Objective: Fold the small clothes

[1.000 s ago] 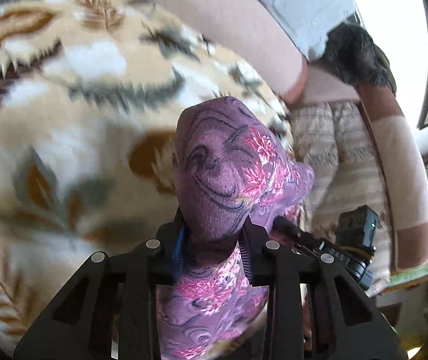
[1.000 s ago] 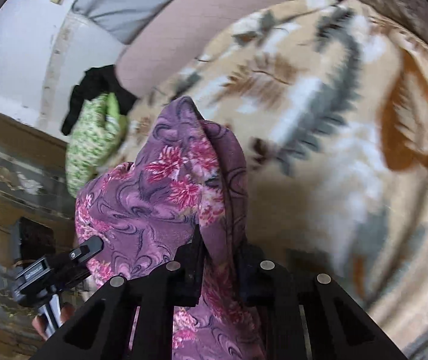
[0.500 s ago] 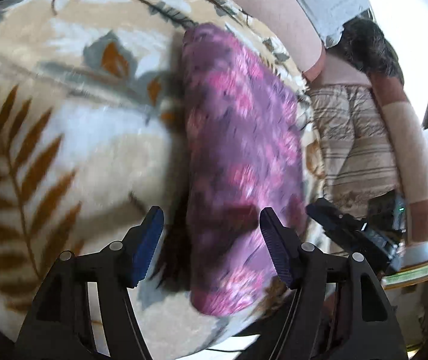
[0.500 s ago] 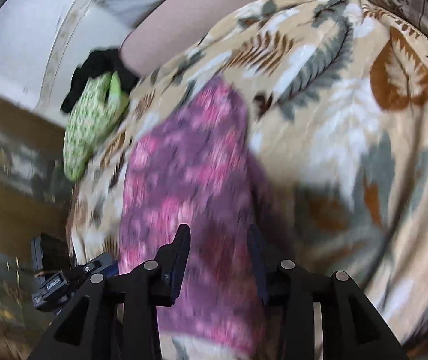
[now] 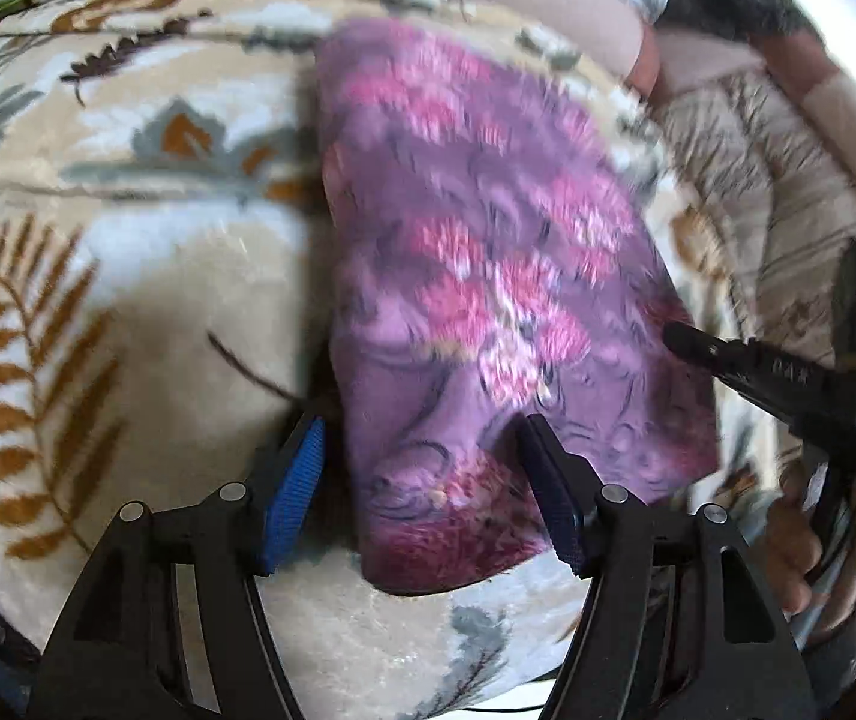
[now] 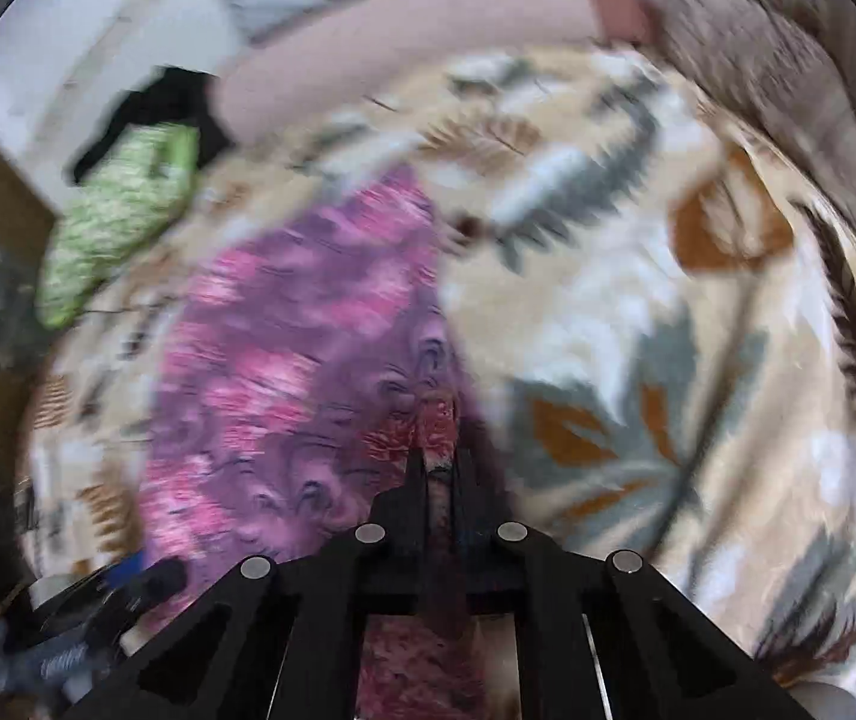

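A purple garment with pink flowers (image 5: pixel 487 276) lies folded flat on a beige leaf-patterned blanket (image 5: pixel 128 312). My left gripper (image 5: pixel 422 474) is open, its blue-padded jaws either side of the garment's near left corner. In the right wrist view the garment (image 6: pixel 296 372) stretches away to the left. My right gripper (image 6: pixel 439 468) is shut on the garment's near right edge, with cloth running down between the fingers. The right gripper's tip also shows in the left wrist view (image 5: pixel 721 360) at the garment's right edge.
A green patterned cloth (image 6: pixel 122 210) and a dark item lie at the blanket's far left. A pink cushion (image 6: pixel 404 48) runs along the back. A striped beige cover (image 5: pixel 775 180) lies to the right. Both views are motion-blurred.
Both grippers laid the garment down and opened half a second ago. Since then the right gripper has closed on the garment's near edge. The left gripper stays open at the near corner.
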A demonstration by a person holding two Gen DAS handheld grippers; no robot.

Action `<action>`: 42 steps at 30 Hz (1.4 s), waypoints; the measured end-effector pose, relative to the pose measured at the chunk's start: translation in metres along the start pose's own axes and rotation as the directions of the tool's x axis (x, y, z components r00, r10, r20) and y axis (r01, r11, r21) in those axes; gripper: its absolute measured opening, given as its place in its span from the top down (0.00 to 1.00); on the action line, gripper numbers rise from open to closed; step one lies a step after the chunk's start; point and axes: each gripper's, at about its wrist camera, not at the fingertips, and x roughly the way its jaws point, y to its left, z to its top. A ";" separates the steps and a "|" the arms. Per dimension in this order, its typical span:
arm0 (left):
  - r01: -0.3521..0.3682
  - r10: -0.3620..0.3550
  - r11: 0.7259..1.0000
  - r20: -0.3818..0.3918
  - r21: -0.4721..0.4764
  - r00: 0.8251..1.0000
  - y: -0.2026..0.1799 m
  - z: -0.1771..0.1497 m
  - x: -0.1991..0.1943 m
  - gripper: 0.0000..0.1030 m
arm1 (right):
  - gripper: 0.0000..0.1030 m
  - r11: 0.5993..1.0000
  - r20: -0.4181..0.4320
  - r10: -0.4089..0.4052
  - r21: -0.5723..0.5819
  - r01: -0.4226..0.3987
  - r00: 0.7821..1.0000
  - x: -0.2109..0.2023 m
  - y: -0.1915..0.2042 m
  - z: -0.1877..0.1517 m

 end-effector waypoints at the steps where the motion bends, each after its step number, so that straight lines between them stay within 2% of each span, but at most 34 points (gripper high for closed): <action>1: -0.007 0.007 1.000 0.009 0.003 1.000 0.000 -0.003 0.001 0.36 | 0.94 0.998 -0.069 0.045 0.053 -0.042 0.997 0.014 -0.009 0.000; 2: -0.008 0.007 1.000 0.018 0.010 1.000 0.000 -0.004 -0.001 0.36 | 0.94 0.995 -0.071 0.059 0.081 -0.053 0.996 0.015 -0.013 0.000; 4: 0.017 -0.017 1.000 0.016 0.003 1.000 0.000 -0.002 -0.007 0.36 | 0.94 0.992 -0.012 0.092 0.088 -0.090 0.996 0.000 -0.016 0.005; 5: 0.040 -0.039 0.999 0.033 -0.008 0.999 0.002 -0.001 -0.014 0.36 | 0.92 0.989 0.027 0.117 0.082 -0.119 0.993 -0.009 -0.016 0.005; 7: 0.041 -0.039 0.999 0.067 -0.031 0.997 0.006 0.002 -0.024 0.36 | 0.90 0.987 0.065 0.140 0.076 -0.145 0.988 -0.020 -0.018 0.005; 9: 0.067 -0.062 0.996 0.080 -0.057 0.995 0.012 0.008 -0.031 0.36 | 0.80 0.982 0.045 0.160 0.090 -0.163 0.986 -0.017 -0.019 0.007; 10: 0.075 -0.069 0.995 0.078 -0.073 0.995 0.016 0.012 -0.033 0.36 | 0.70 0.978 0.029 0.178 0.103 -0.180 0.984 -0.014 -0.021 0.008; 11: 0.079 -0.073 0.993 0.072 -0.091 0.995 0.020 0.016 -0.032 0.36 | 0.53 0.976 0.018 0.184 0.111 -0.185 0.983 -0.010 -0.020 0.008; 13: 0.076 -0.071 0.990 0.046 -0.116 0.996 0.025 0.023 -0.026 0.36 | 0.37 0.981 0.019 0.154 0.112 -0.155 0.988 -0.004 -0.016 0.012; 17: 0.086 -0.085 0.982 0.013 -0.167 0.996 0.031 0.029 -0.009 0.36 | 0.35 0.992 0.008 0.062 0.109 -0.062 0.998 0.007 -0.013 0.017; 19: 0.101 -0.105 0.981 -0.013 -0.165 0.994 0.029 0.033 0.001 0.36 | 0.35 0.991 -0.023 0.057 0.125 -0.054 0.998 0.014 -0.019 0.019; 21: 0.084 -0.088 0.983 -0.023 -0.164 0.996 0.028 0.035 0.007 0.36 | 0.34 0.986 -0.058 0.091 0.142 -0.082 0.994 0.022 -0.023 0.019; 23: 0.085 -0.088 0.984 -0.008 -0.158 0.996 0.025 0.037 0.005 0.38 | 0.35 0.983 -0.050 0.123 0.141 -0.115 0.991 0.019 -0.023 0.020; 24: 0.083 -0.085 0.985 -0.007 -0.154 0.996 0.024 0.038 0.005 0.48 | 0.38 0.981 -0.052 0.146 0.138 -0.138 0.988 0.020 -0.021 0.019; 25: 0.086 -0.089 0.984 -0.012 -0.153 0.996 0.022 0.039 0.007 0.51 | 0.49 0.980 -0.064 0.158 0.132 -0.149 0.985 0.022 -0.019 0.018; 26: 0.083 -0.087 0.984 -0.018 -0.157 0.996 0.022 0.040 0.009 0.53 | 0.54 0.982 -0.080 0.154 0.123 -0.144 0.985 0.026 -0.018 0.016; 28: 0.088 -0.092 0.985 -0.022 -0.151 0.996 0.021 0.041 0.009 0.66 | 0.59 0.988 -0.089 0.128 0.096 -0.120 0.988 0.029 -0.013 0.015; 29: 0.088 -0.092 0.987 -0.027 -0.132 0.995 0.018 0.042 0.006 0.74 | 0.74 0.989 -0.088 0.131 0.087 -0.123 0.987 0.028 -0.012 0.015; 30: 0.085 -0.090 0.989 -0.032 -0.121 0.995 0.015 0.043 0.002 0.82 | 0.85 0.985 -0.084 0.153 0.087 -0.146 0.985 0.027 -0.011 0.015; 31: 0.101 -0.106 0.988 -0.031 -0.114 0.994 0.012 0.047 -0.009 0.83 | 0.91 0.984 -0.056 0.164 0.084 -0.159 0.985 0.020 -0.010 0.016; 33: 0.156 -0.155 0.982 0.018 -0.110 0.988 0.012 0.054 -0.040 0.84 | 0.93 0.979 -0.006 0.195 0.059 -0.195 0.981 0.004 -0.007 0.014; 35: 0.155 -0.148 0.982 0.075 -0.104 0.986 0.022 0.062 -0.072 0.84 | 0.93 0.959 0.017 0.281 0.039 -0.281 0.960 -0.011 -0.002 0.006; 37: 0.123 -0.116 0.988 0.073 -0.098 0.990 0.035 0.069 -0.078 0.84 | 0.93 0.939 -0.017 0.341 0.054 -0.340 0.940 -0.008 0.000 0.001; 40: -0.014 0.013 0.991 -0.009 -0.134 1.000 0.059 0.066 -0.049 0.85 | 0.93 0.962 -0.129 0.261 0.112 -0.248 0.957 0.026 -0.001 -0.005; 42: 0.020 -0.030 0.984 -0.050 -0.176 0.998 0.067 0.053 -0.037 0.84 | 0.92 0.955 -0.133 0.274 0.154 -0.253 0.953 0.029 -0.006 -0.006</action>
